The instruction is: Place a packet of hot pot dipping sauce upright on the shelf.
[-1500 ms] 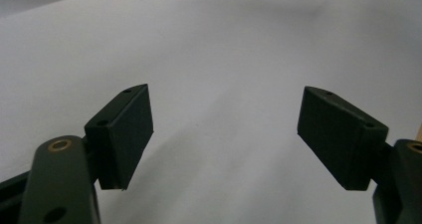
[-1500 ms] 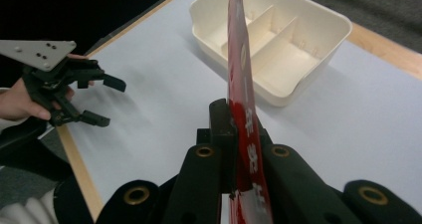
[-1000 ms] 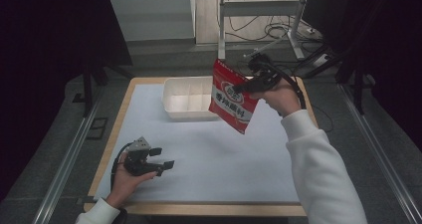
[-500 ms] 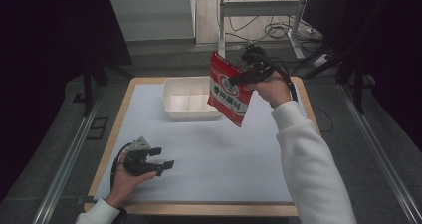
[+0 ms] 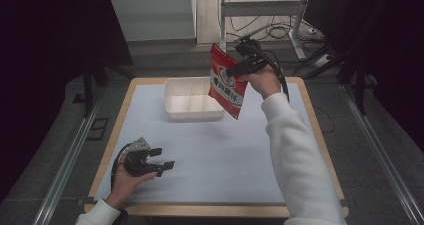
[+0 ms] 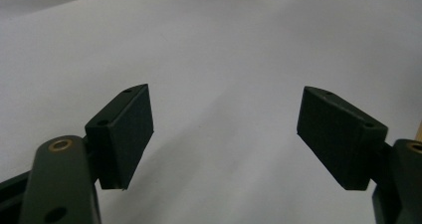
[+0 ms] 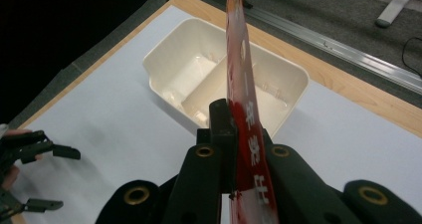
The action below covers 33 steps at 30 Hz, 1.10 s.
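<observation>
Red packet (image 5: 227, 81) above two-compartment tray (image 5: 192, 103)

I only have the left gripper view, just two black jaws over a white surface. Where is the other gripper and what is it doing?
Observer: The right gripper holds a red printed plastic packet up in the air.
Operator: Anything under it?
Observer: A cream plastic two-compartment tray sits on the white mat below the packet.
Operator: Is the grip firm?
Observer: In the right gripper view, the jaws are shut on the packet's edge.
</observation>
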Motion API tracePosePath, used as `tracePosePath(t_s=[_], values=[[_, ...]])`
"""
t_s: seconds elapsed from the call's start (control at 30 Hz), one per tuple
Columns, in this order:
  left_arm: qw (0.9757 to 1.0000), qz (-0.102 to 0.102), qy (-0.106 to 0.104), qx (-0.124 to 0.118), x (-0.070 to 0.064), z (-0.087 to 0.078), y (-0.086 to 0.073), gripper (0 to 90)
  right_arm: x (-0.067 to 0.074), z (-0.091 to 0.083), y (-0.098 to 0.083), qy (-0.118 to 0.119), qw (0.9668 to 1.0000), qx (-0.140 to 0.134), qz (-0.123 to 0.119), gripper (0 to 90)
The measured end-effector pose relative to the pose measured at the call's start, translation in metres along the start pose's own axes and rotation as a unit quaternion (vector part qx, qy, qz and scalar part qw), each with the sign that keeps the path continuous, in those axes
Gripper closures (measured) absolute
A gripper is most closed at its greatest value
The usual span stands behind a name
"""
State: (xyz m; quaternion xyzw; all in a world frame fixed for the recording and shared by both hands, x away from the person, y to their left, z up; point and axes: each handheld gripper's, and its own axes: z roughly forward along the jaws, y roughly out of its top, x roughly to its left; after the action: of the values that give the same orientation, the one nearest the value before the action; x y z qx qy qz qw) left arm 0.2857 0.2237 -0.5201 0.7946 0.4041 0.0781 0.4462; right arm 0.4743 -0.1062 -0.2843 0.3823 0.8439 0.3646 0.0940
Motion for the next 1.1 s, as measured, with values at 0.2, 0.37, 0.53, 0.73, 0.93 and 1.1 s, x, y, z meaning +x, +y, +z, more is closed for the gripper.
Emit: tracePosePath(t_s=[0.2,0.37,0.53,0.73,0.93,1.1], values=[[1.0000,0.000,0.000,0.000,0.000,0.000,0.000,22.0,-0.002,0.006,0.005,-0.008,0.9999,-0.006,0.011,88.3],[1.0000,0.001,-0.001,0.001,-0.001,0.000,0.000,22.0,-0.003,0.012,0.007,-0.011,0.9997,-0.008,0.018,88.3],[1.0000,-0.001,-0.001,0.000,-0.001,0.000,0.000,22.0,-0.003,0.018,0.010,-0.016,0.9993,-0.013,0.031,88.3],[1.0000,-0.001,-0.001,-0.001,0.000,0.000,0.000,21.9,-0.004,0.026,0.012,-0.021,0.9982,-0.028,0.048,88.3],[1.0000,-0.001,-0.001,-0.002,0.000,-0.001,0.000,21.9,-0.002,0.034,0.016,-0.026,0.9969,-0.039,0.062,88.3],[1.0000,-0.003,-0.003,-0.004,0.000,-0.001,0.000,21.9,-0.003,0.043,0.019,-0.031,0.9960,-0.048,0.068,88.3]])
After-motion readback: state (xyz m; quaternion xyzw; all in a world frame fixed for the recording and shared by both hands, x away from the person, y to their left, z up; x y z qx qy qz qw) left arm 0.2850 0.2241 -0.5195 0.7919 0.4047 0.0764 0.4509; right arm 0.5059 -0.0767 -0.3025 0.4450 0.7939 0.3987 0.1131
